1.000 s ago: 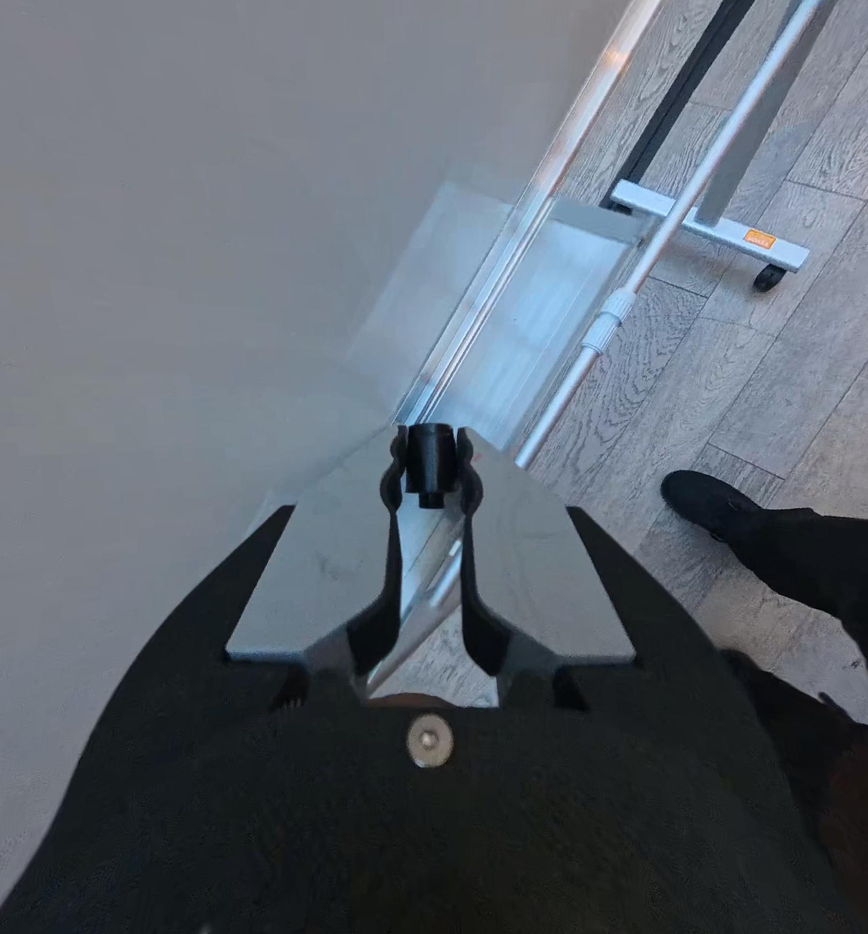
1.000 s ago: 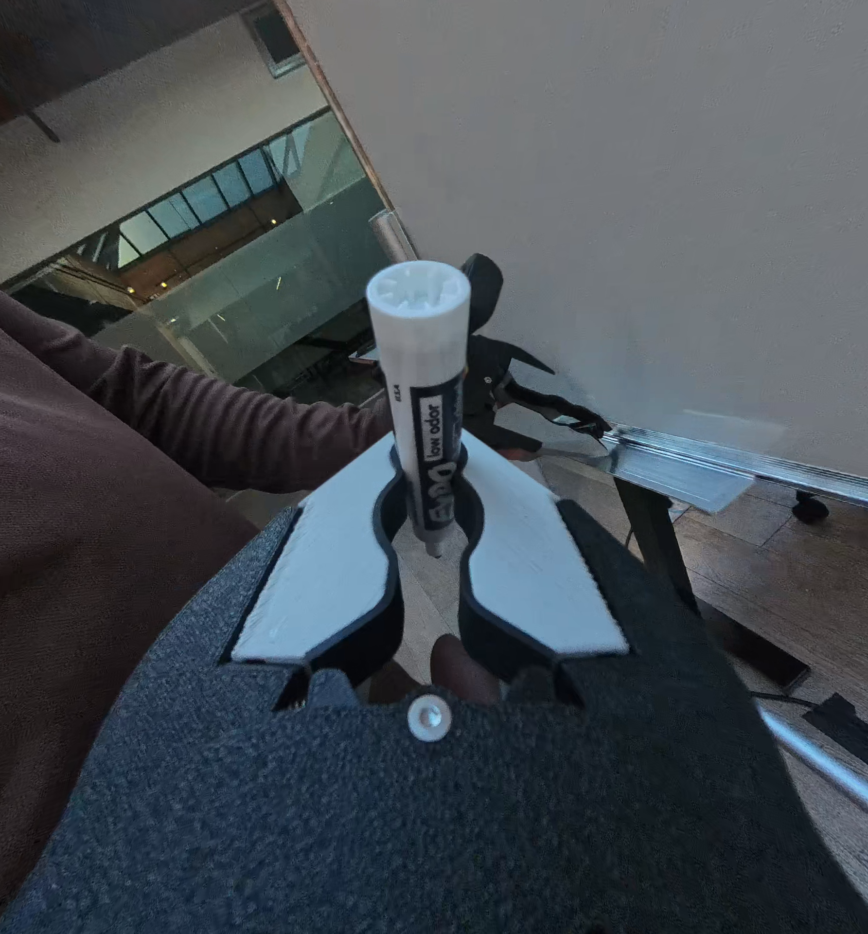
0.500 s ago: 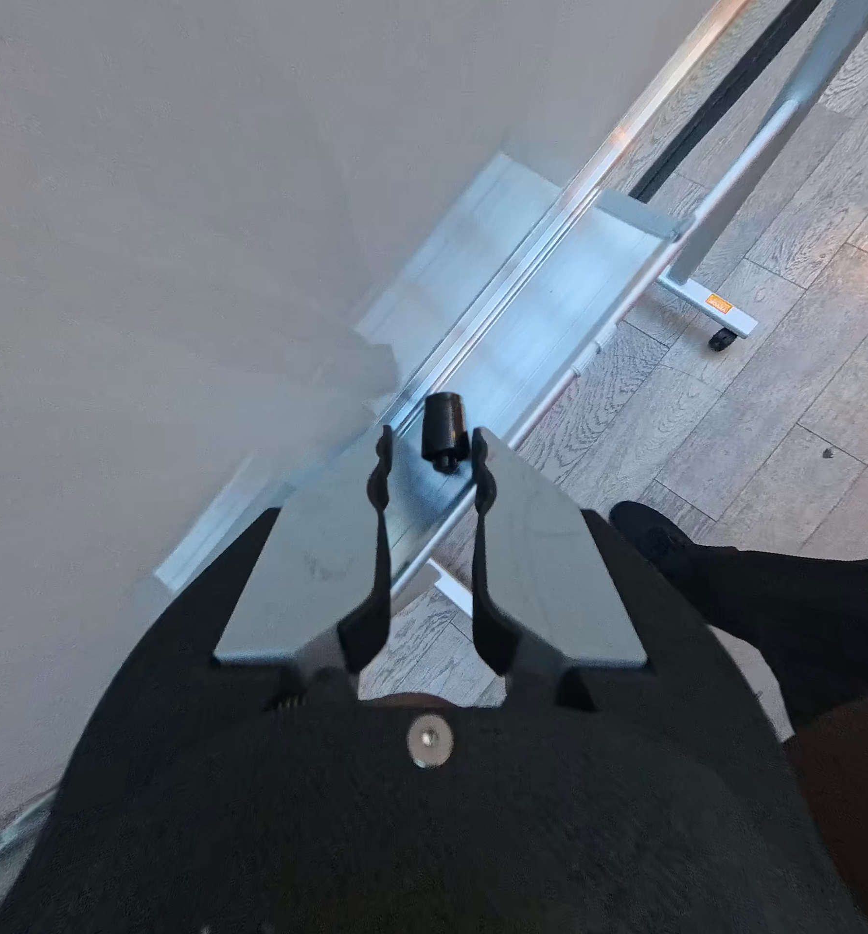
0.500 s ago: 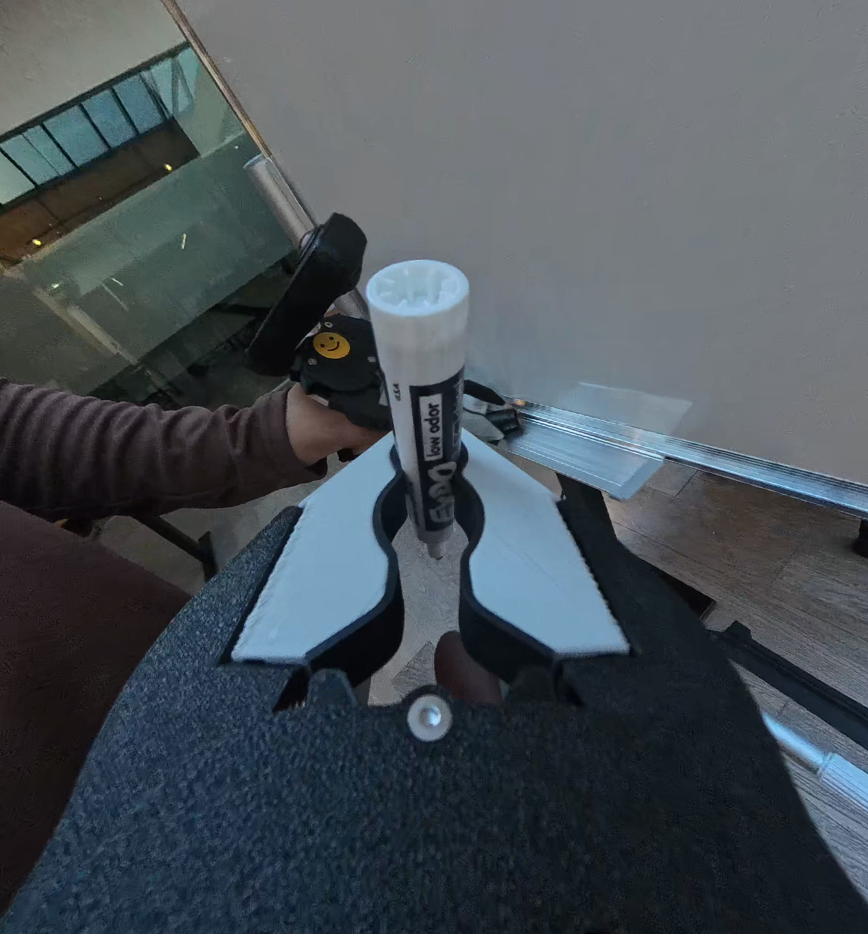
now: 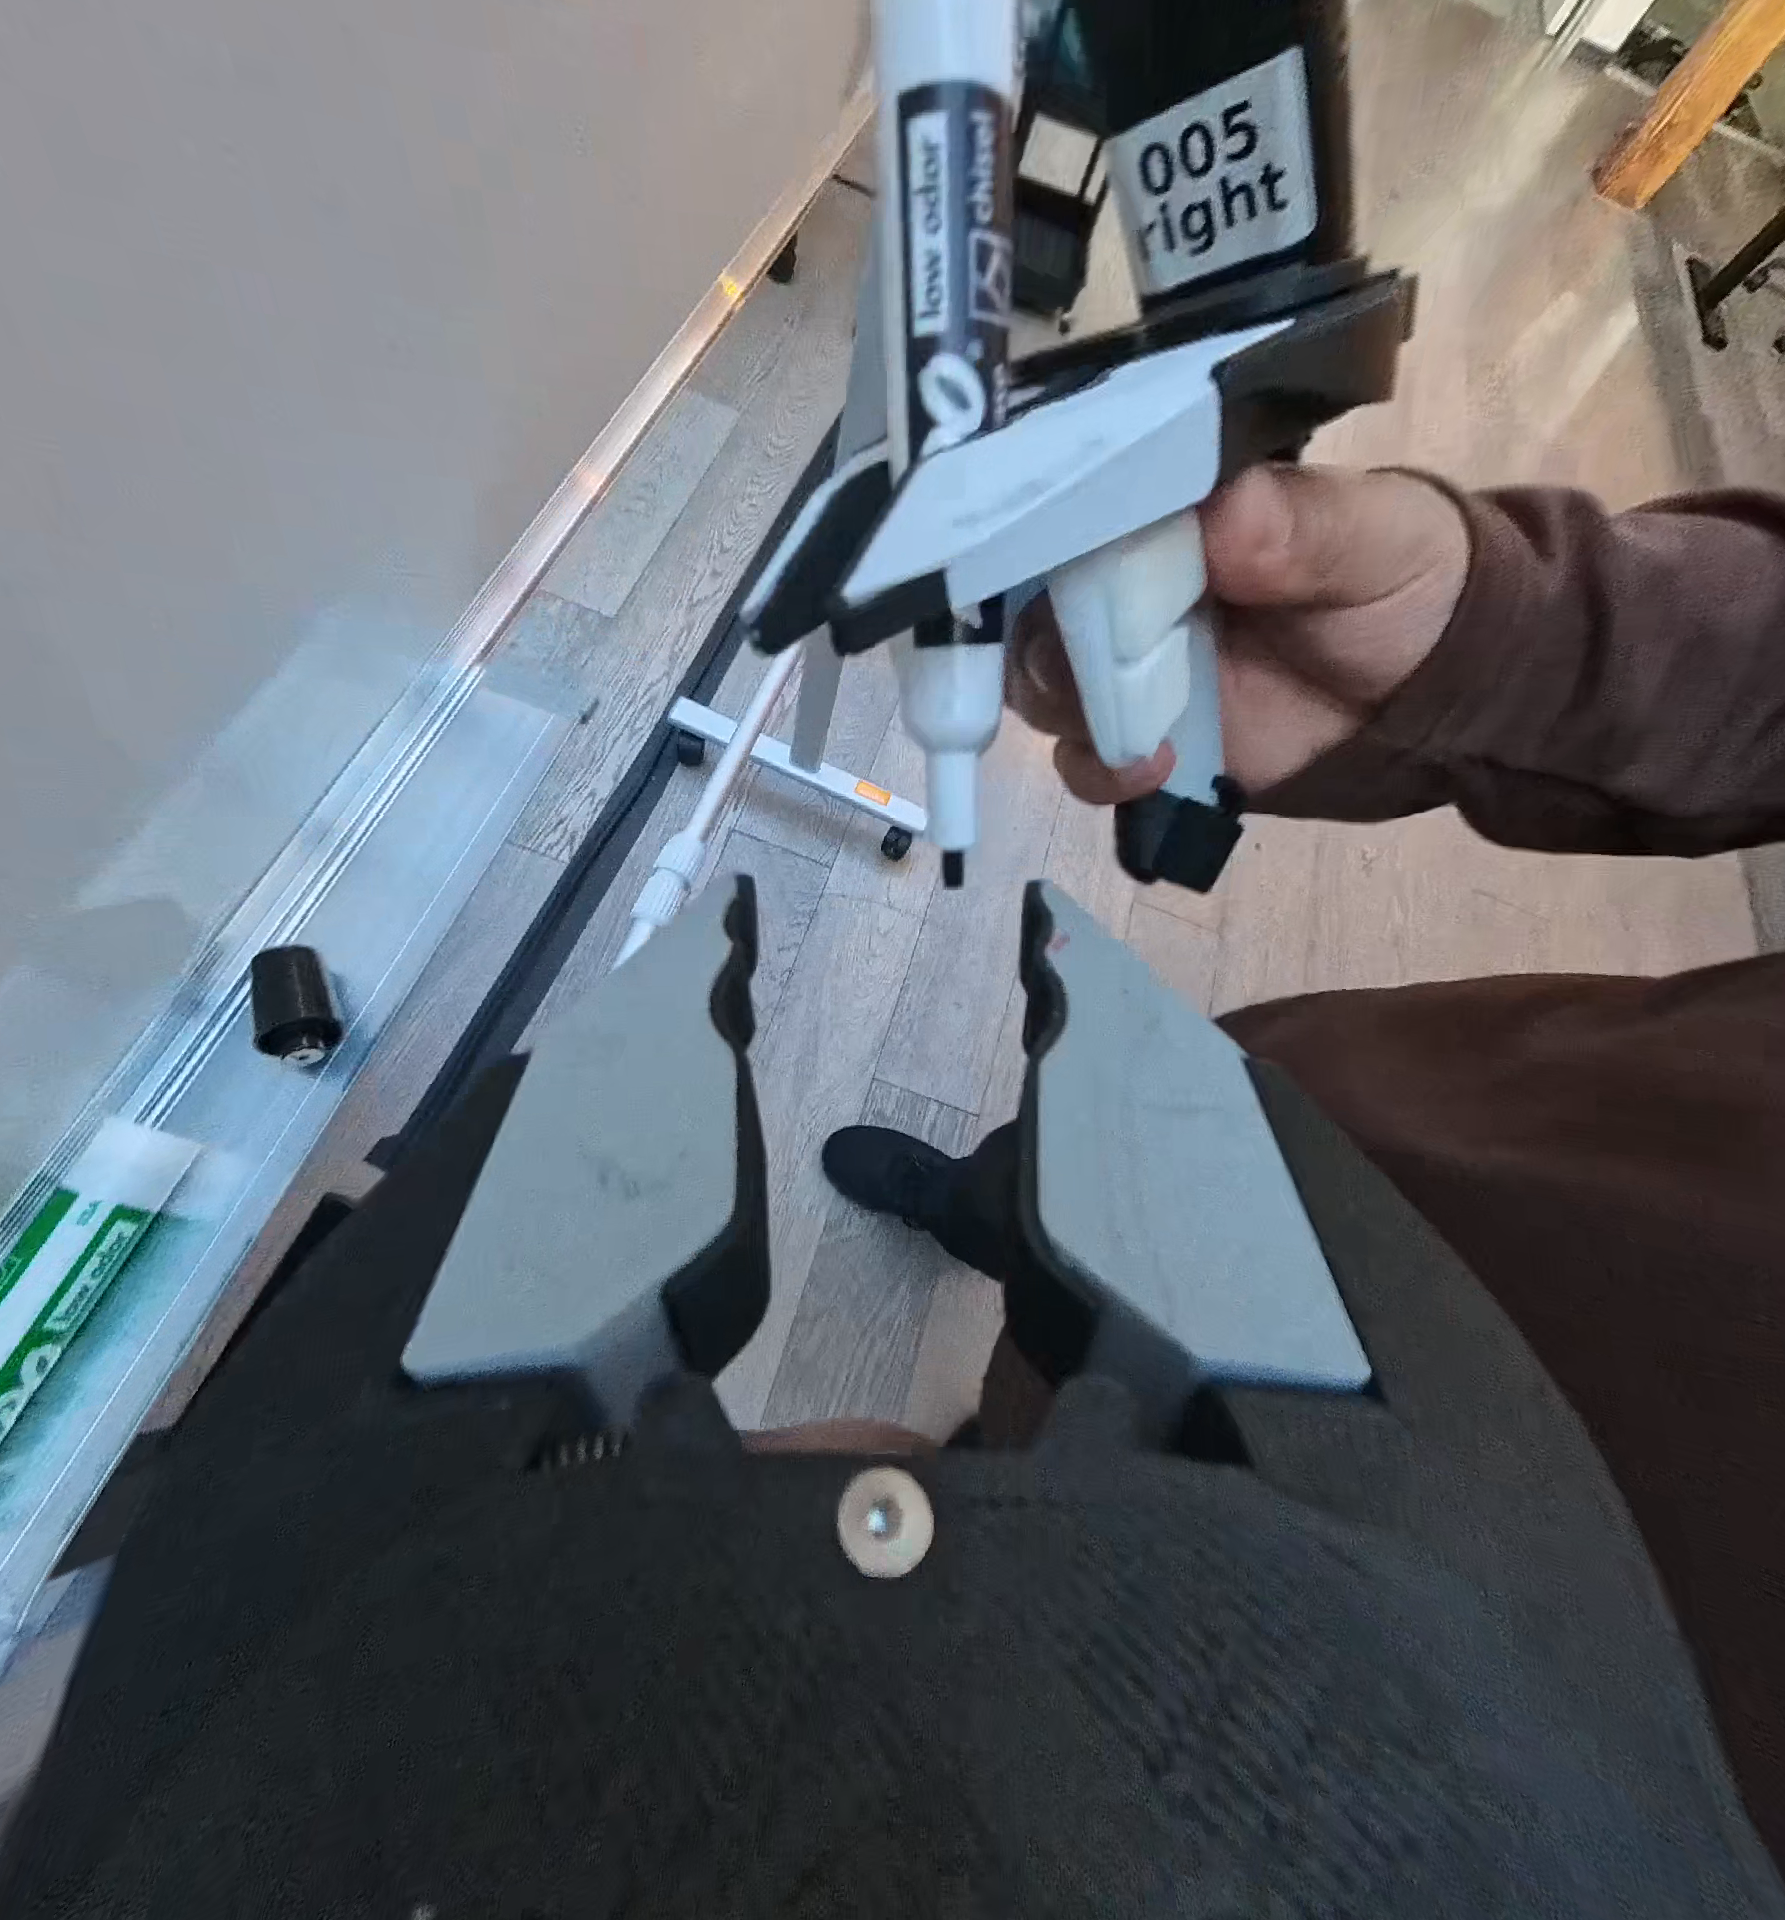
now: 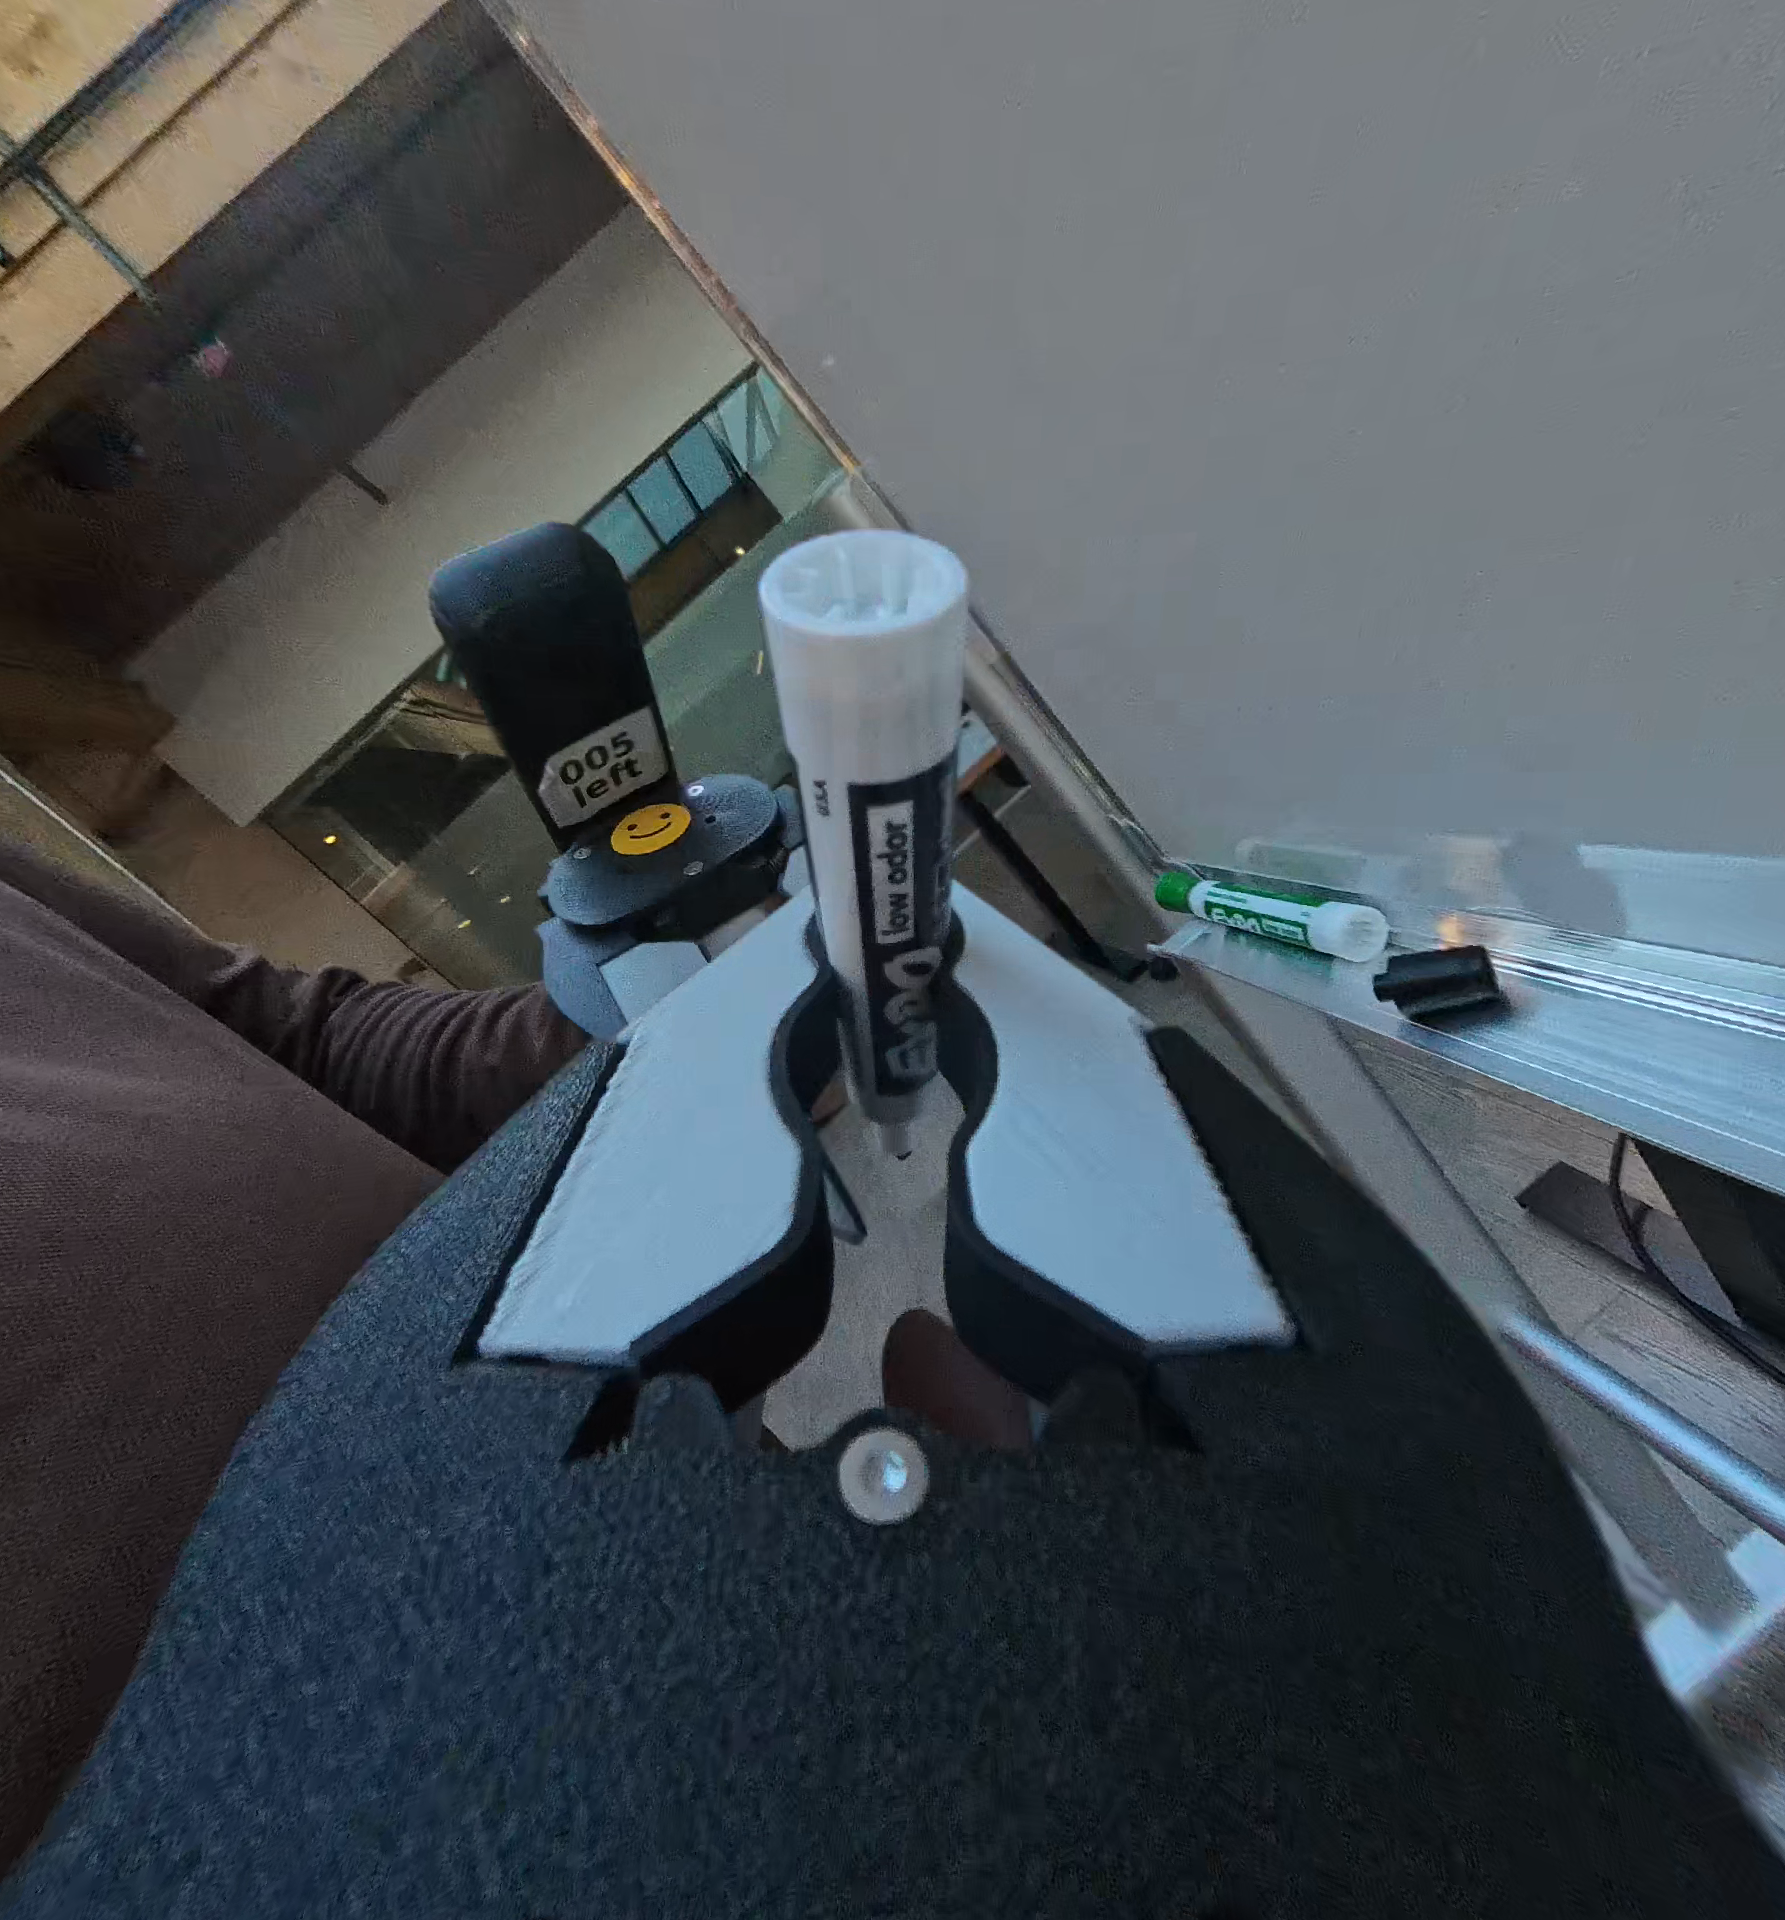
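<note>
Between my right gripper's [image 6: 888,1049] white fingers, pinched upright, stands one uncapped black-labelled white marker [image 6: 872,831]; its short black plastic cap [image 5: 293,1003] lies off at ten o'clock on the aluminium whiteboard tray [image 5: 400,862]. My left gripper [image 5: 883,935] hangs spread and empty. One green-labelled marker [image 6: 1272,920] lies capped beyond.

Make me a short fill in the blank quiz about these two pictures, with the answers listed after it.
1. The right gripper is shut on a black and white ____.
2. The left gripper has its fingers ____, with nothing between them.
3. The black cap lies on the metal tray under the ____.
4. The marker lying on that tray has a label coloured ____.

Missing words: marker; open; whiteboard; green
</note>
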`<state>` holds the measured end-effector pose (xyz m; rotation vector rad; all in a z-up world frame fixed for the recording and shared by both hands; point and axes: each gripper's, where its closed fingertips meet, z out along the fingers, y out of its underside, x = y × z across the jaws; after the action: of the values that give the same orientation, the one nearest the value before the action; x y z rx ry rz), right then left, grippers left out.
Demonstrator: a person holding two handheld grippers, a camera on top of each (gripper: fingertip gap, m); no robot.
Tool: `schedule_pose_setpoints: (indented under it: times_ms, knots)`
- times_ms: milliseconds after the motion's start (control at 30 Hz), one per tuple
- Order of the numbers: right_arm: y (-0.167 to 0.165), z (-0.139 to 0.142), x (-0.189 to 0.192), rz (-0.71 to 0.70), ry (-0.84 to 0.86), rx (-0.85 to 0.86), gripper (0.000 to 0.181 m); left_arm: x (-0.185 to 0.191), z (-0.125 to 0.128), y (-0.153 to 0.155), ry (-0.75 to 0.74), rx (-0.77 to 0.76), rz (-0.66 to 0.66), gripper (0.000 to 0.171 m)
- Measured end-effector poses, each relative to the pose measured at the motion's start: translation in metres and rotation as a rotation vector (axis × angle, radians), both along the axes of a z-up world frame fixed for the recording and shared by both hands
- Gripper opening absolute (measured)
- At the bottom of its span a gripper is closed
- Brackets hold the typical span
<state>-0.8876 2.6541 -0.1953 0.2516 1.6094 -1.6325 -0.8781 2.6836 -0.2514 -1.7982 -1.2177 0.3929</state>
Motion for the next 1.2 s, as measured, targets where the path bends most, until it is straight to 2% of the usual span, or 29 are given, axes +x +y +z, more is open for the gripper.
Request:
schedule_pose_setpoints:
  times_ms: [67,167,233,300,400,467,600,667,700,767,900,967,1067,1133,1200]
  knots:
    - [-0.005,0.003,0.011,0.031,-0.007,-0.016,0.009,0.002,0.011,0.013,0.0,0.09,-0.027,0.041]
    - [-0.007,0.008,0.023,0.068,0.0,-0.037,0.009,0.005,0.019,0.017,0.012,0.147,-0.03,0.012]
    - [-0.008,0.003,0.027,0.084,0.041,0.01,0.009,0.009,0.017,0.013,0.011,0.136,-0.023,0.01]
    - [-0.009,-0.006,0.026,0.07,0.094,0.078,0.013,0.011,0.013,0.003,0.043,0.025,0.011,0.007]
    - [-0.013,-0.013,0.018,-0.005,0.129,0.158,0.017,0.008,0.005,-0.017,0.154,-0.314,0.077,0.006]
    - [-0.017,-0.002,0.006,-0.098,0.046,0.133,0.015,0.002,0.009,-0.021,0.219,-0.341,0.151,0.006]
    - [-0.024,0.005,-0.014,-0.228,-0.073,0.12,0.01,-0.009,0.007,0.0,0.163,0.046,0.259,0.006]
    - [-0.027,0.002,-0.02,-0.24,-0.11,0.155,0.011,-0.013,0.01,0.011,0.098,0.355,0.263,0.006]
    - [-0.028,-0.002,-0.021,-0.233,-0.122,0.194,0.014,-0.015,0.007,0.011,0.071,0.432,0.274,0.006]
    - [-0.028,-0.001,-0.021,-0.223,-0.107,0.206,0.011,-0.016,0.01,0.012,0.099,0.474,0.271,0.006]
    - [-0.024,0.007,-0.023,-0.24,-0.065,0.192,0.017,-0.016,0.019,0.012,0.173,0.433,0.266,0.006]
    - [-0.024,0.005,-0.02,-0.226,-0.034,0.205,0.011,-0.017,0.016,0.013,0.168,0.415,0.262,0.006]
    - [-0.021,-0.004,-0.016,-0.183,0.039,0.25,0.01,-0.016,0.007,0.013,0.145,0.372,0.227,0.006]
    - [-0.016,-0.002,-0.012,-0.135,0.091,0.237,0.011,-0.012,0.007,0.005,0.183,0.227,0.185,0.006]
    - [-0.009,0.005,0.001,-0.052,0.169,0.199,0.012,-0.005,0.011,-0.001,0.24,-0.028,0.069,0.006]
